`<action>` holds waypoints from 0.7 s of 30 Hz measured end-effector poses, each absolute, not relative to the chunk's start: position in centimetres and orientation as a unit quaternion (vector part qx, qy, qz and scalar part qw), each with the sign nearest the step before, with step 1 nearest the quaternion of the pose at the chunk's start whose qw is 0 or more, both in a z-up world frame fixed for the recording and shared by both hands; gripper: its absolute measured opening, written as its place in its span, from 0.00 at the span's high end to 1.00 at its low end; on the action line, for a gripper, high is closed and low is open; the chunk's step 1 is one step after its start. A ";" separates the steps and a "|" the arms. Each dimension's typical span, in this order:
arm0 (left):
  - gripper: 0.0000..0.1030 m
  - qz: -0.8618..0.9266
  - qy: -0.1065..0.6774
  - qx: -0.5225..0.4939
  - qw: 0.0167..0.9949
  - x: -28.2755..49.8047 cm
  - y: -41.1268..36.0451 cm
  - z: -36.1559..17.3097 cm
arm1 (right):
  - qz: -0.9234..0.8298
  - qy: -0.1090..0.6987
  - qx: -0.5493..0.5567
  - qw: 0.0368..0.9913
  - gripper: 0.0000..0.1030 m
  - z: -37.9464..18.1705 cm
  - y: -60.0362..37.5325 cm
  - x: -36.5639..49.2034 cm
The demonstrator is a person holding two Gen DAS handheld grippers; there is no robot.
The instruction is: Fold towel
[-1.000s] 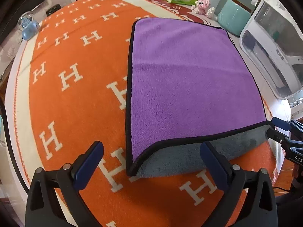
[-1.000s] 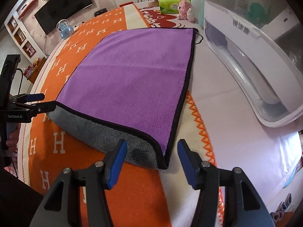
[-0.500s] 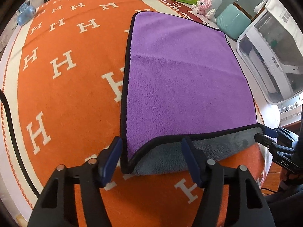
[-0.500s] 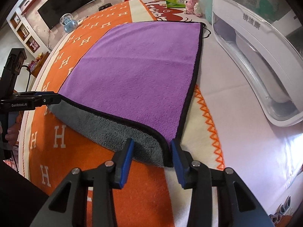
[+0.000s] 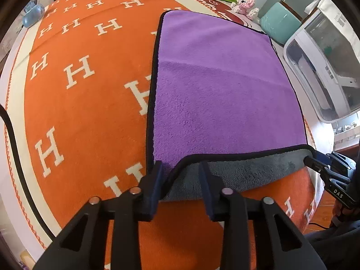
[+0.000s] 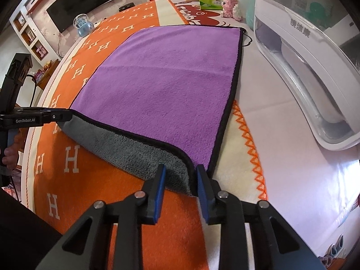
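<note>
A purple towel (image 5: 220, 94) with a black hem and grey underside lies spread on the orange cloth; it also shows in the right wrist view (image 6: 166, 85). Its near edge is raised, showing the grey side (image 5: 238, 173). My left gripper (image 5: 180, 177) straddles the near left corner, jaws narrowed around it with a gap still showing. My right gripper (image 6: 180, 177) straddles the near right corner the same way. Each gripper shows in the other's view: the right gripper (image 5: 324, 164) at the right, the left gripper (image 6: 56, 115) at the left.
An orange H-pattern tablecloth (image 5: 85, 103) covers the table. A white appliance (image 6: 303, 63) stands right of the towel. A tissue pack (image 6: 211, 0), pink toy (image 6: 230, 4), bottle and teal pot (image 5: 281, 22) stand at the far edge. A blue globe (image 6: 83, 24) sits far left.
Both grippers moved forward onto the towel's near corners and their jaws narrowed around them. The near edge of the towel is lifted a little higher.
</note>
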State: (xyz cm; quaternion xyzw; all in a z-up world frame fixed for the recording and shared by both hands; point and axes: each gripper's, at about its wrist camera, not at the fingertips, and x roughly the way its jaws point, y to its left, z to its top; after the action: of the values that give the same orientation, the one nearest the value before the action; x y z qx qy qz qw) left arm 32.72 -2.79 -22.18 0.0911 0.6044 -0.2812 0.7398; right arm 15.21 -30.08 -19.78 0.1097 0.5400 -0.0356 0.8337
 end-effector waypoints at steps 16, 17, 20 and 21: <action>0.95 -0.272 0.594 0.106 0.750 32.3 -2.7 -21.8 | -0.039 0.533 0.105 0.838 0.96 -19.5 -29.9 15.1; 0.95 -0.273 0.594 0.109 0.749 32.3 -2.8 -21.8 | -0.038 0.533 0.105 0.839 0.96 -19.4 -29.9 15.1; 0.96 -0.273 0.591 0.121 0.749 32.0 -3.1 -21.8 | -0.039 0.531 0.103 0.840 0.96 -19.4 -29.9 15.1; 0.96 -0.273 0.590 0.122 0.750 31.9 -3.2 -21.7 | -0.039 0.530 0.103 0.841 0.96 -19.3 -29.9 15.0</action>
State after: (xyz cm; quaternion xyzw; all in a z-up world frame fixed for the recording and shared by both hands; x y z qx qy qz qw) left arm 31.94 -3.17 -21.69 0.1223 0.5896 -0.2732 0.7501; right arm 15.05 -29.92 -19.33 0.1028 0.5295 -0.0389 0.8411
